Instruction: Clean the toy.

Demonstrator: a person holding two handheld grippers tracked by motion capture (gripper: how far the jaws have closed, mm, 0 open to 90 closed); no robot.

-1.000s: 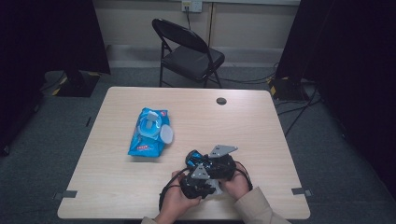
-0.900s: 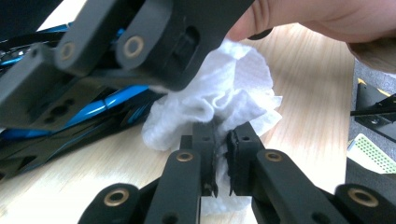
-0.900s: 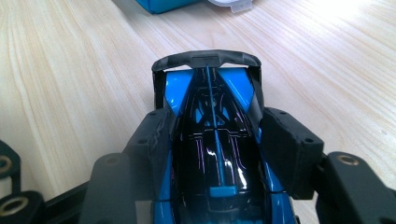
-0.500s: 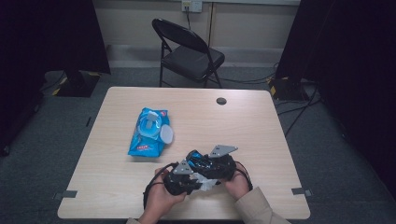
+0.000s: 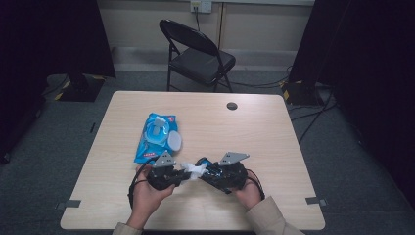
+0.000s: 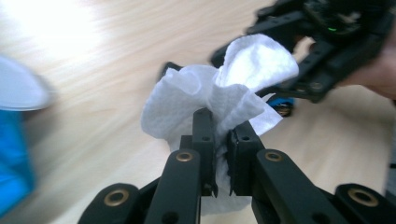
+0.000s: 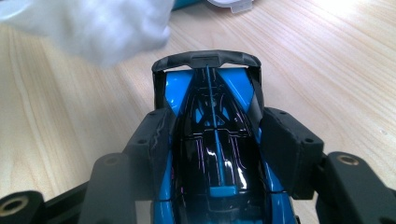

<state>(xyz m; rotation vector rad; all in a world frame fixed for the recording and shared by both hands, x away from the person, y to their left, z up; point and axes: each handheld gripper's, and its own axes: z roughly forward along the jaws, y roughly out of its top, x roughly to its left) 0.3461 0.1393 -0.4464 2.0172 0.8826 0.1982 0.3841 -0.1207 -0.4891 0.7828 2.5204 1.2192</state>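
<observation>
Since the earlier frames, the left gripper (image 5: 182,175) has been swinging out to the left and a little upward, drawing the white wipe (image 5: 195,169) off the toy car (image 5: 210,172) while the right gripper (image 5: 211,174) is holding its place. The left jaws are pinched nearly shut on a bunched fold of the wipe (image 6: 219,100), so the loose cloth is fanning out ahead of them as a soft pad for rubbing. The right jaws are standing about half open, clamped on the flanks of the blue and black toy car (image 7: 212,135), which is being held just above the table (image 5: 274,132) at its near edge, probably so that its body is presented steadily to the cloth. Wipe and car are lying close together between the two grippers. The blue wipe packet (image 5: 157,137) is resting on the table just beyond the left hand (image 5: 149,196), its lid flipped open, likely kept within reach for a fresh sheet.
</observation>
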